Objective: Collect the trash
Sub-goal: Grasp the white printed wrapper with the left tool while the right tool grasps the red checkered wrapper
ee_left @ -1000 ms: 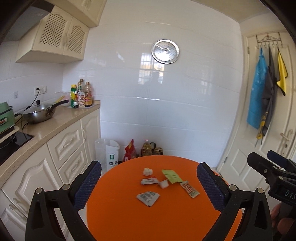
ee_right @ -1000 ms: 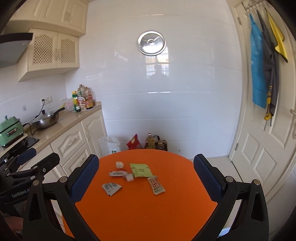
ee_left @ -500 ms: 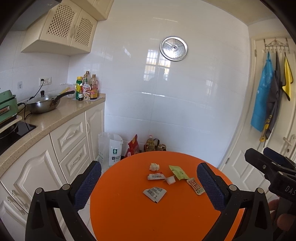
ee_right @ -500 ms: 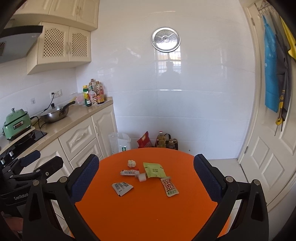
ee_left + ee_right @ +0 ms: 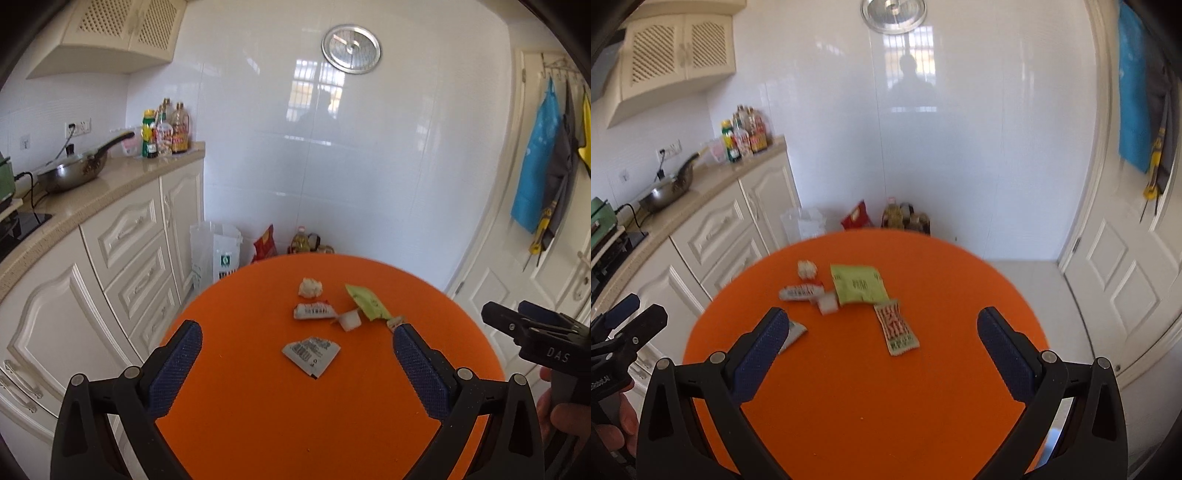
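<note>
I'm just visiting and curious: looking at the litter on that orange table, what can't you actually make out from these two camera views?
- Red-patterned packet: in the left wrist view, almost wholly hidden behind a finger of the left gripper.
- Grey sachet: in the right wrist view, half covered by a finger of the right gripper.
- Print on the green packet: blurred, unreadable.
- Any bin for the trash: not in either view.

Six scraps lie clustered on the orange table: crumpled tissue [image 5: 309, 287], white sachet [image 5: 313, 311], white cube [image 5: 350, 320], green packet [image 5: 858, 283] (flat), red-patterned packet [image 5: 896, 328], grey torn sachet [image 5: 311, 350].
</note>
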`<state>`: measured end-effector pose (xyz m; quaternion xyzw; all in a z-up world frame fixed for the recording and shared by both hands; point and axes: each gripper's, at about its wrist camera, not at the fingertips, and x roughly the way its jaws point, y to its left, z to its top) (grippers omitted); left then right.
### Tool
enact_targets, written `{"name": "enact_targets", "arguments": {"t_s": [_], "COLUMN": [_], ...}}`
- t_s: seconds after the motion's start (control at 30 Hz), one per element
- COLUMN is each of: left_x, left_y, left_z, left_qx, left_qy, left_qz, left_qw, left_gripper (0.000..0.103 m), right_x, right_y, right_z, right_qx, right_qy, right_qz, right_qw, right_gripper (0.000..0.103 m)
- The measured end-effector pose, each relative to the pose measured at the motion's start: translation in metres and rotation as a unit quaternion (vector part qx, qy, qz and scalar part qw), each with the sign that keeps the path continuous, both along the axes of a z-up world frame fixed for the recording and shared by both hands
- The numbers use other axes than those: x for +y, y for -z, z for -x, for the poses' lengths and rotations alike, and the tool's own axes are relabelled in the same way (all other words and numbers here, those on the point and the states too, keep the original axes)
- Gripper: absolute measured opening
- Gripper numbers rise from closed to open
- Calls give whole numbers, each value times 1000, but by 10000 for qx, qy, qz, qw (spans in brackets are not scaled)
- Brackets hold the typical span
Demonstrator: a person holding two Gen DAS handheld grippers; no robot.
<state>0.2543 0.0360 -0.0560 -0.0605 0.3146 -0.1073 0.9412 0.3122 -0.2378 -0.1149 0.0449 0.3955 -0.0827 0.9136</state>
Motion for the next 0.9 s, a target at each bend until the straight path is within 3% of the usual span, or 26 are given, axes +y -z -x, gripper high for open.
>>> {"name": "enact_targets", "arguments": {"t_s": [0.13, 0.2, 0.27, 0.37, 0.8, 0.87, 0.9], "left_x": [-19, -29, -42, -60, -127, -135, -138], "left_y": [19, 28, 38, 51, 115, 120, 124], "left_z": [-45, -68, -92, -124, -238, -250, -256], "left_qx": [307, 440, 574, 743, 1303, 1307, 1322], "left_qy": [85, 139, 188, 264, 557, 621, 677], "left_qz": [-86, -119, -197, -309, -886, -922, -932], "left_qw": [9995, 9989, 9980, 9964, 9859, 9852, 9845], "left_gripper": [102, 102, 102, 101, 100, 97, 90], "right_x": [-11, -12, -16, -20, -41, -41, -41], "right_y": [36, 51, 69, 93, 139, 139, 140], "right_z": [-21, -31, -44, -60, -98, -98, -98], "right_qx": [382, 543, 744, 983, 1395, 1387, 1390], "right_qy": [-91, -180, -264, -324, -332, -340, -343], "right_qz": [-83, -102, -130, -168, -363, -361, -369], "right_qw": [9992, 9983, 9968, 9945, 9890, 9891, 9890], "right_gripper": [102, 96, 83, 78, 72, 74, 75]}}
